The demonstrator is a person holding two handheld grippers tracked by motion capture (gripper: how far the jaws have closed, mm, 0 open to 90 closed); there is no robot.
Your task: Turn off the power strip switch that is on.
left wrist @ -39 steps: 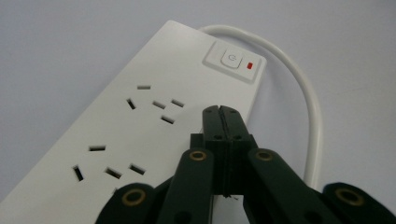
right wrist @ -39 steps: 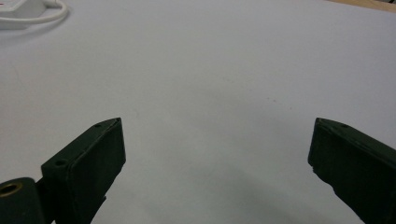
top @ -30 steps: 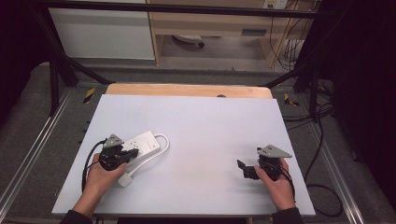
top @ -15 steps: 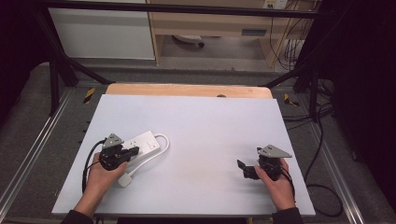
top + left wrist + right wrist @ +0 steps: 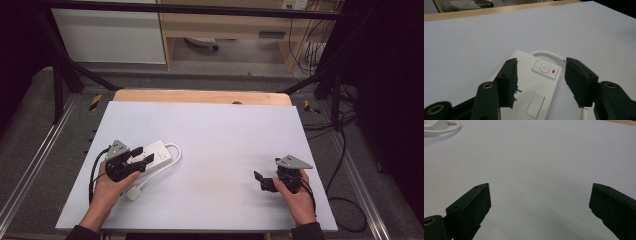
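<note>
White power strip (image 5: 534, 87) is lying at the table's (image 5: 215, 135) left side, its cable (image 5: 172, 155) looping beside it. The left gripper (image 5: 540, 80) is hovering over it, jaws just opened, not touching. The right gripper (image 5: 265, 181) is resting open, well apart.

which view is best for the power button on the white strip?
The left gripper view: the power strip lies close between the left tongs, and its power button with the red light beside it is sharp. The high view shows the strip whole, button too small to tell. The right gripper view catches a far corner.
</note>
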